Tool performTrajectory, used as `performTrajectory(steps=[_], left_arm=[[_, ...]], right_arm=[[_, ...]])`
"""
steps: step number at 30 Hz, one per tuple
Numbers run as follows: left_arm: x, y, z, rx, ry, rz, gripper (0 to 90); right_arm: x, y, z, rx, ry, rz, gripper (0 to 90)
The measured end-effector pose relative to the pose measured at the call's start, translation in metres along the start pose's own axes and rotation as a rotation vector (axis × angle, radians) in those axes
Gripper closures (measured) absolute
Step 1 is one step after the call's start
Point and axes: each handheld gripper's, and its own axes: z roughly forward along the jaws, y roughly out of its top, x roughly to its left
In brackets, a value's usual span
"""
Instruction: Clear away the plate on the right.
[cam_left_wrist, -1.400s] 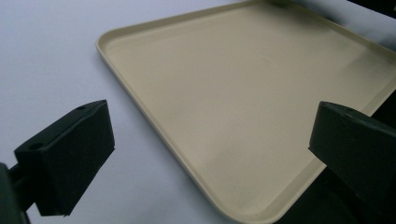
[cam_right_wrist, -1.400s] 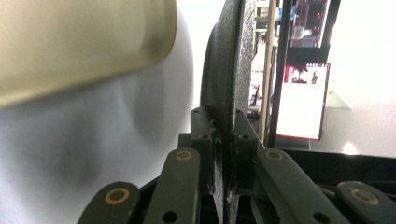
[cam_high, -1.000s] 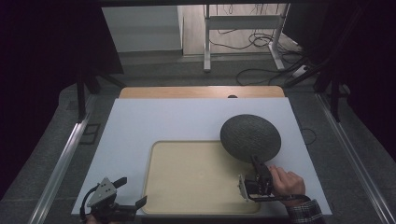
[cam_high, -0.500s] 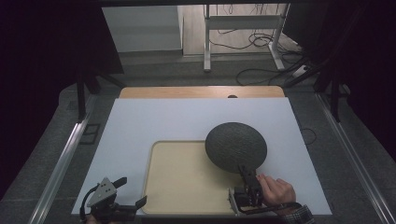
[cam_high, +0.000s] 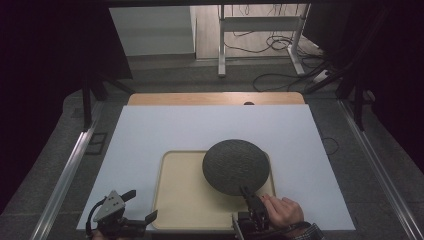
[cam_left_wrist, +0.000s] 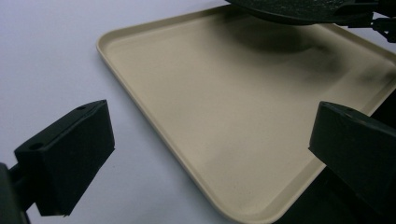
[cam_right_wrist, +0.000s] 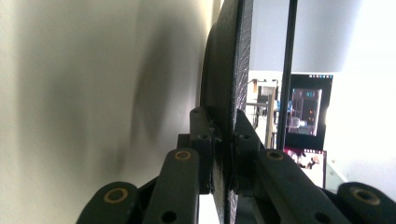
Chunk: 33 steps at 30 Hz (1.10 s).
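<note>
A round dark grey plate (cam_high: 235, 166) with a rough texture hangs over the right part of a beige tray (cam_high: 180, 200). My right gripper (cam_high: 248, 192) is shut on the plate's near rim, with a hand behind it. In the right gripper view the plate (cam_right_wrist: 231, 70) stands edge-on between the jaws of my right gripper (cam_right_wrist: 224, 135), with the tray (cam_right_wrist: 93, 93) beside it. My left gripper (cam_high: 141, 205) stands open at the tray's near left corner, holding nothing. The left gripper view shows that gripper (cam_left_wrist: 212, 135) spread wide over the tray (cam_left_wrist: 224, 116) and the plate (cam_left_wrist: 299, 9) hovering at the far end.
The tray lies on a white table sheet (cam_high: 200, 125) with a wooden strip (cam_high: 215, 98) at its far edge. Metal rails (cam_high: 65, 170) run along both sides. Cables (cam_high: 280, 45) and a stand's legs lie on the floor beyond.
My right gripper has carried the plate left and toward the near edge, from the tray's right rim to over the tray. The left gripper has stayed put.
</note>
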Motion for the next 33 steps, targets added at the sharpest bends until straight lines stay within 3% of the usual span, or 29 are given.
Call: performTrajectory(steps=[7, 8, 17, 25, 33], left_arm=[[0.000, 0.000, 0.000, 0.001, 0.001, 0.000, 0.0], [0.000, 0.000, 0.000, 0.001, 0.000, 0.000, 0.0], [0.000, 0.000, 0.000, 0.001, 0.000, 0.002, 0.0], [0.000, 0.000, 0.000, 0.003, -0.001, 0.001, 0.0], [-0.001, 0.000, 0.001, 0.008, 0.001, 0.004, 0.0]], right_arm=[[0.004, 0.014, -0.001, -0.034, 0.019, -0.014, 82.7], [0.007, 0.020, -0.004, -0.001, -0.014, -0.034, 82.8], [0.014, 0.034, -0.004, -0.056, -0.001, -0.054, 82.3], [0.021, 0.041, -0.003, -0.066, 0.027, -0.083, 82.2], [0.024, 0.041, -0.001, -0.074, 0.076, -0.069, 84.9]])
